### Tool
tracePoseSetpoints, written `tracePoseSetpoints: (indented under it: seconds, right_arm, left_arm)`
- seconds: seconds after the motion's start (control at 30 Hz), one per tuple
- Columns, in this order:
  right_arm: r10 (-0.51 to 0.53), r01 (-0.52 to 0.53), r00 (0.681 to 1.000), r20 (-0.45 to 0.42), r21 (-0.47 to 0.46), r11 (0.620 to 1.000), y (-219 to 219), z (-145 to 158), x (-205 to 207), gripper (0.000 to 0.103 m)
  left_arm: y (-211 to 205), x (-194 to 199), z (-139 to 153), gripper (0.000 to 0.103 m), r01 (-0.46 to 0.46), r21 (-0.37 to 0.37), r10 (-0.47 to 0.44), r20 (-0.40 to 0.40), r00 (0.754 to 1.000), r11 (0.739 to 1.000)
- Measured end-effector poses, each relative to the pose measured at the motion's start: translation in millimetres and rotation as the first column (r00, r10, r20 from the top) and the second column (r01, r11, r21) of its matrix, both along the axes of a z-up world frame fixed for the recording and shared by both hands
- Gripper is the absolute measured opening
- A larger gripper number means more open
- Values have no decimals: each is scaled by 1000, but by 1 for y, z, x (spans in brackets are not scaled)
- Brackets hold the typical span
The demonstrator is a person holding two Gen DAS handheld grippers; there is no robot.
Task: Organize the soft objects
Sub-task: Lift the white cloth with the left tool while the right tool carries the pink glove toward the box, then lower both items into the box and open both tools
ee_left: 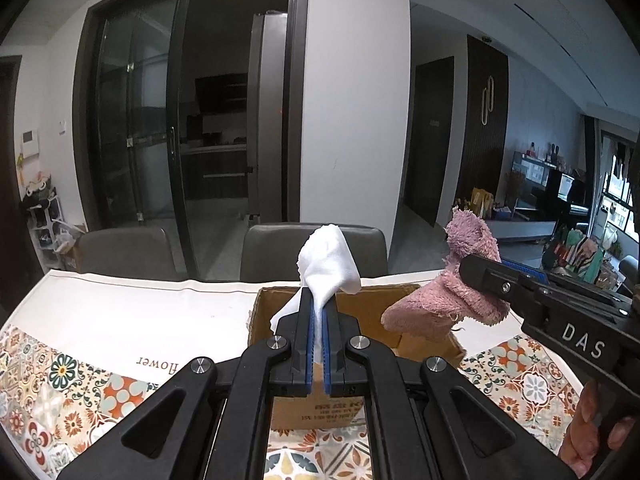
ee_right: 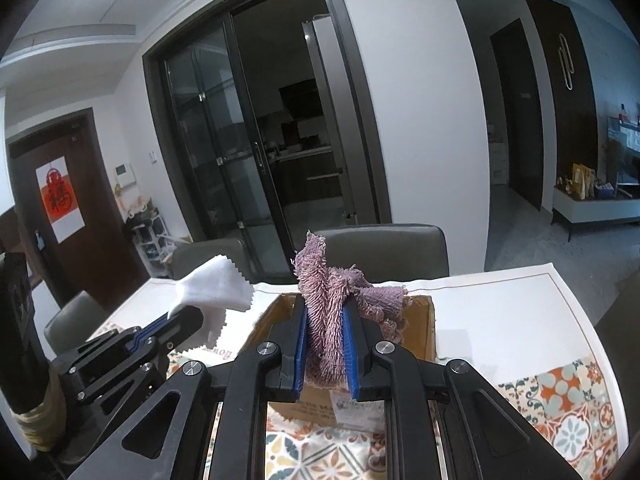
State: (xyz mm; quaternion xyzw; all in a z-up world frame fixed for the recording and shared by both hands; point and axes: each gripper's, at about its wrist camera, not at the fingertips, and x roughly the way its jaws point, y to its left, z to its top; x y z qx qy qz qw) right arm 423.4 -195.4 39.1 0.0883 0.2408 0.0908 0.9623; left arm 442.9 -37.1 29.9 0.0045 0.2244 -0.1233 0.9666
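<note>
Patterned table (ee_left: 100, 380): tiled print in orange and teal with a plain white centre panel; it carries the box, and two grey chairs (ee_left: 128, 252) stand at its far edge.
Cardboard box (ee_left: 280, 300): brown, open-topped, at 12 o'clock from both tools, resting on the table.
Pink cloth (ee_right: 324, 320): shaggy pile, bunched upright; in the left wrist view it sits at 2 o'clock, over the box's right rim.
White cloth (ee_left: 328, 264): thin, pinked edge, standing up above the box's near wall; at 10 o'clock in the right wrist view.
Right tool (ee_right: 325, 344): blue pads clamped on the pink cloth, gap filled by pile.
Left tool (ee_left: 319, 344): pads pressed together on a thin fold of the white cloth.
Step in hand (judged): carrying both cloths to the box for release.
Technique: bring each tool fully over the opening before parting the pads; lower first, since light fabric may snag on the rim or cling to a pad; keep the two tools apart.
</note>
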Motion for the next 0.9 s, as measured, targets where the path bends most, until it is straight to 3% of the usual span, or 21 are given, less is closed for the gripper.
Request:
tracePoseSetpoints:
  seconds: [0.43,0.83,0.9]
  right_arm:
    - [14,-17,991,-130,-22,1000,1,-40,61,17]
    - [13,-21,959,-283,-27,999,-6,-91,92,17]
    - [8,-18,952,-304,-30,999,-7,-99,95,17]
  left_arm:
    - [-12,62,-41,5,6,-4,-6,-126,992,1000]
    - [-30,89,-79,6,40,75,-22,-226,974,996]
    - [-31,89,-82,13,43,83,-22,-240,970,996]
